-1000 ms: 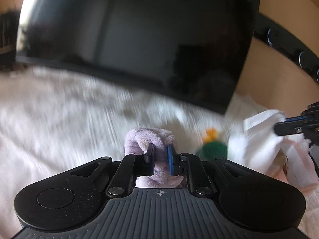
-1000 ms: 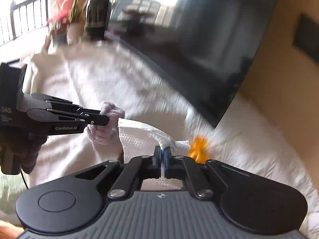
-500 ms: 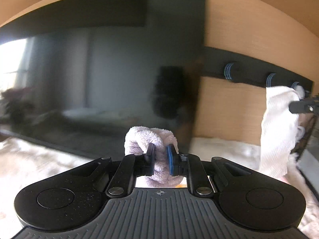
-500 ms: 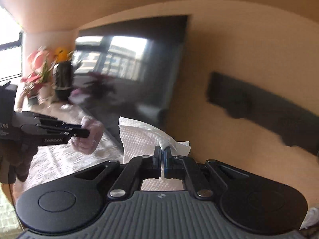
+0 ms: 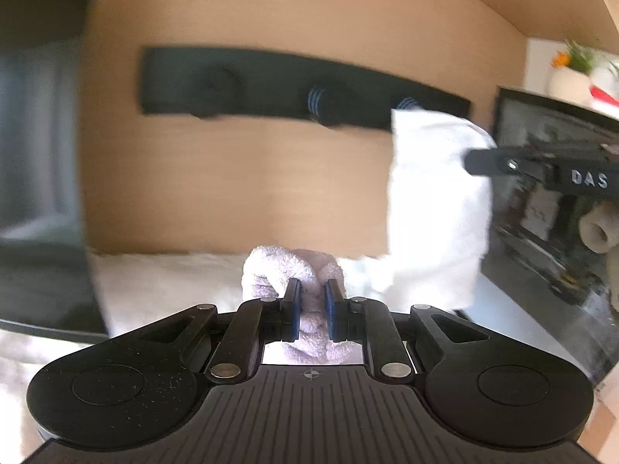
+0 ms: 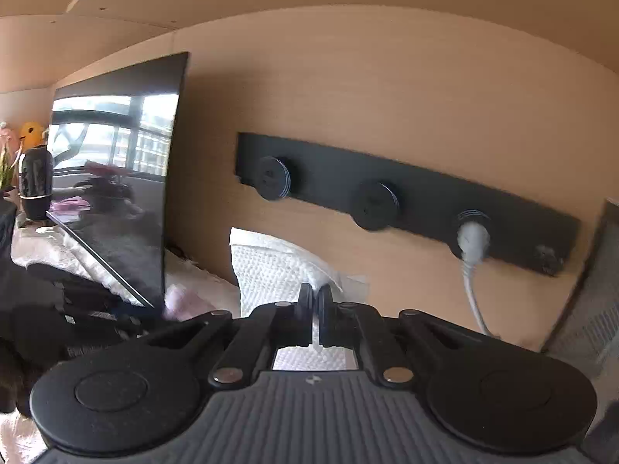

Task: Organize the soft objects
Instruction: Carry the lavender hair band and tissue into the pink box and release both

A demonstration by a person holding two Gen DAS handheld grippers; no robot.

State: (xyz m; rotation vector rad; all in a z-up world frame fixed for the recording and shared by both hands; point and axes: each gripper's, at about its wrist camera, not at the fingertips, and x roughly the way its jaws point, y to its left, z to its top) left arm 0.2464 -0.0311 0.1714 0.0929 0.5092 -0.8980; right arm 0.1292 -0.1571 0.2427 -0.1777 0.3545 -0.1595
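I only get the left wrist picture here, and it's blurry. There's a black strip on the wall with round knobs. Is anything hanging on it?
Observer: Yes. The right wrist view shows a grey cord hanging from the third knob of the black hook rail.
Visitor: And that white thing on my right?
Observer: It's a white waffle-textured cloth, pinched in the right gripper, jaws nearly together.
Visitor: What is the dark shape on my left edge?
Observer: A black screen leaning against the wall, with windows reflected in it.
Visitor: Anything past it?
Observer: A dark, glossy, rounded container stands beyond its far end.
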